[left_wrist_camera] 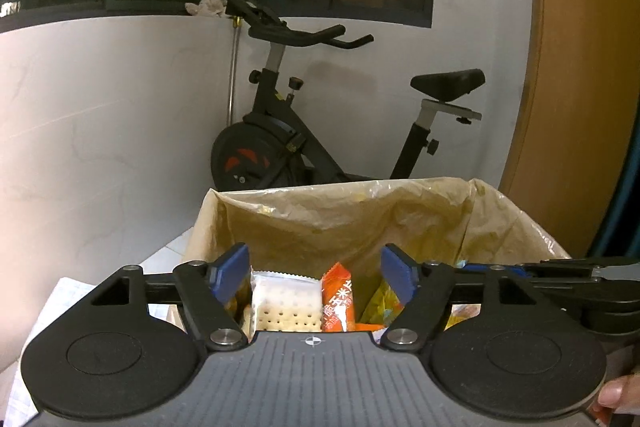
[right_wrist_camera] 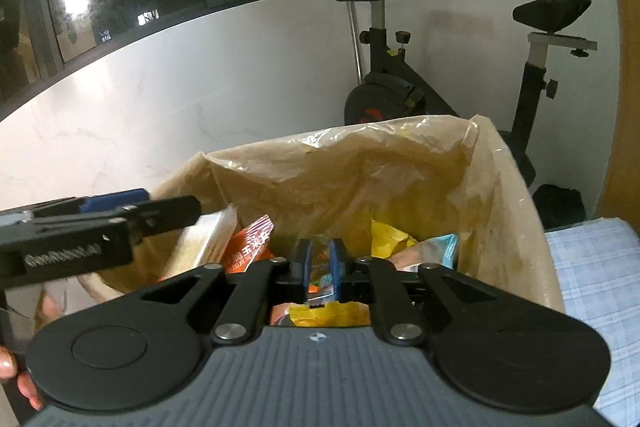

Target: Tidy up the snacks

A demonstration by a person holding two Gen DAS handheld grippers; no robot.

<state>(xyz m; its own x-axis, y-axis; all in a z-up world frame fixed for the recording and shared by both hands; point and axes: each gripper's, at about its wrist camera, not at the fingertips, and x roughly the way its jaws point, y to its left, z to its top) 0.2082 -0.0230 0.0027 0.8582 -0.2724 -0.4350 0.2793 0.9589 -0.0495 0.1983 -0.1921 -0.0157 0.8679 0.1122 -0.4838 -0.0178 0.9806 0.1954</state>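
Up close in the left wrist view: grey ridged back of the left gripper [left_wrist_camera: 314,273], with its blue pads [left_wrist_camera: 230,273] far apart and nothing pinched between them. Hanging just over a bin [left_wrist_camera: 520,227] lined with a crinkly see-through bag [left_wrist_camera: 340,215]. Down inside, from left to right: a white cracker pack [left_wrist_camera: 286,303] with rows of little holes, an orange packet [left_wrist_camera: 338,301] standing on end, then a yellow packet [left_wrist_camera: 384,301]. Behind the bin, by the white wall, a black exercise bike [left_wrist_camera: 320,131]. At the bottom right corner, a bit of a thumb [left_wrist_camera: 616,395]. Over in the right wrist view, left to right again: fingertips [right_wrist_camera: 12,367] at the edge, then the left gripper poking in sideways above the bin's rim. In the middle, the right gripper [right_wrist_camera: 320,263], pads almost together with only a thin gap. Between them, a bright snack wrapper [right_wrist_camera: 320,289], orange and blue; cannot tell whether squeezed or just sitting loose there. More snack packs piled below in the bag. Far right, beside the bin, a blue checked cloth [right_wrist_camera: 592,287].
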